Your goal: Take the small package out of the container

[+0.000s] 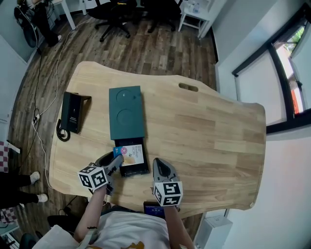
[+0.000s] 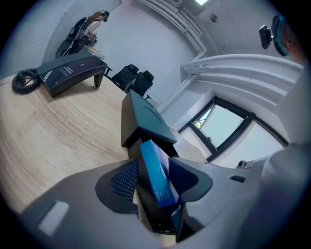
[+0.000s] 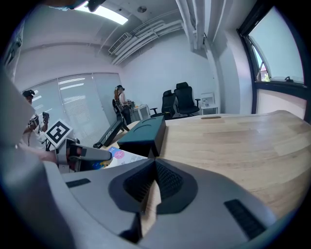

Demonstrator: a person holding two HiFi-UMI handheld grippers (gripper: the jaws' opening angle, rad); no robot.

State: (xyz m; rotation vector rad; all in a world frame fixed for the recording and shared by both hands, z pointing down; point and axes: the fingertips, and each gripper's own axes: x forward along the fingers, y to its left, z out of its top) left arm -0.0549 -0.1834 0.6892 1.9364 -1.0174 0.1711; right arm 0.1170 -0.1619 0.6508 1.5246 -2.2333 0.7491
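Observation:
A dark green container (image 1: 126,113) lies on the wooden table, and its black inner tray (image 1: 137,168) is slid out toward me. The small blue and white package (image 1: 131,154) rests tilted in that tray. My left gripper (image 1: 115,163) reaches the package from the left. In the left gripper view the package (image 2: 156,170) stands on edge between the jaws of the left gripper (image 2: 158,168), which are open, with a dark gap at the left pad. My right gripper (image 1: 163,168) hovers just right of the tray, shut and empty (image 3: 155,163). The right gripper view shows the container (image 3: 143,133) and the package (image 3: 119,156).
A black desk telephone (image 1: 73,113) with a coiled cord sits on the table's left side. A slot (image 1: 188,87) is cut in the tabletop at the far edge. Office chairs (image 1: 116,14) stand on the floor beyond. The near table edge runs just under both grippers.

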